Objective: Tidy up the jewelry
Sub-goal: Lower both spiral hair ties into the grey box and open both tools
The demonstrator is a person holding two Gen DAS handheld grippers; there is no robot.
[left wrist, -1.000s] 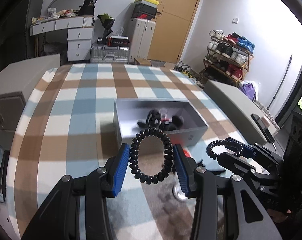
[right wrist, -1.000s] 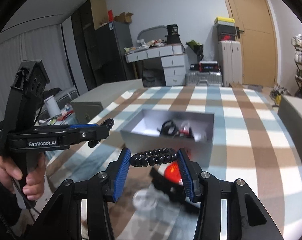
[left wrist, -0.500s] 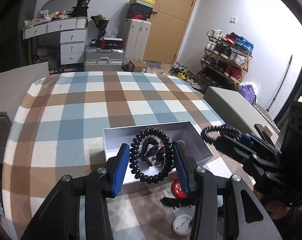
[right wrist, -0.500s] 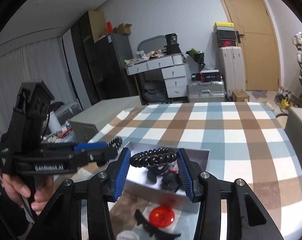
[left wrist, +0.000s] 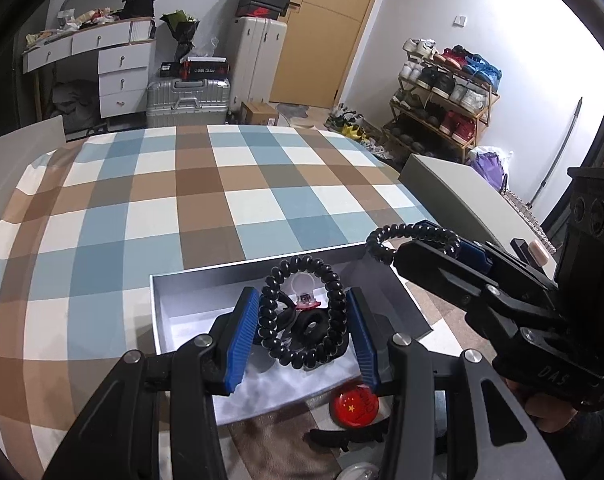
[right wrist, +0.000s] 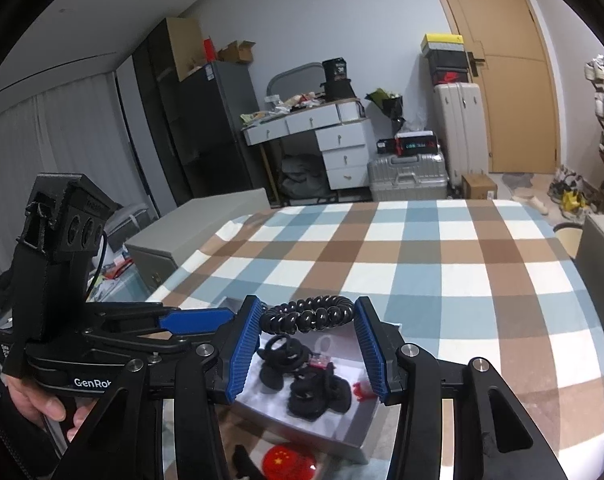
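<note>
My left gripper (left wrist: pixel 303 332) is shut on a black spiral hair tie (left wrist: pixel 302 316), held as an upright ring above the open grey box (left wrist: pixel 169 320). My right gripper (right wrist: pixel 308 342) is shut on a second black spiral hair tie (right wrist: pixel 308 318), stretched flat between its blue pads, over the same grey box (right wrist: pixel 342 436). In the left wrist view the right gripper (left wrist: pixel 430 248) enters from the right, its hair tie (left wrist: pixel 402 236) above the box's far right corner. Inside the box lie black hair ties (right wrist: pixel 302 380), a clear ring piece (left wrist: pixel 304 290) and a small red item (right wrist: pixel 360 390).
A red round badge (left wrist: pixel 354 406) and a black hair clip (left wrist: pixel 342 436) lie on the checked cloth (left wrist: pixel 181 200) in front of the box. A white round lid (left wrist: pixel 356 472) sits at the near edge. A person's hand (right wrist: pixel 41 404) grips the left tool's handle. Grey cabinets flank the bed.
Both grippers have carried their hair ties forward from in front of the box to above its inside. The box now sits lower and nearer in both views.
</note>
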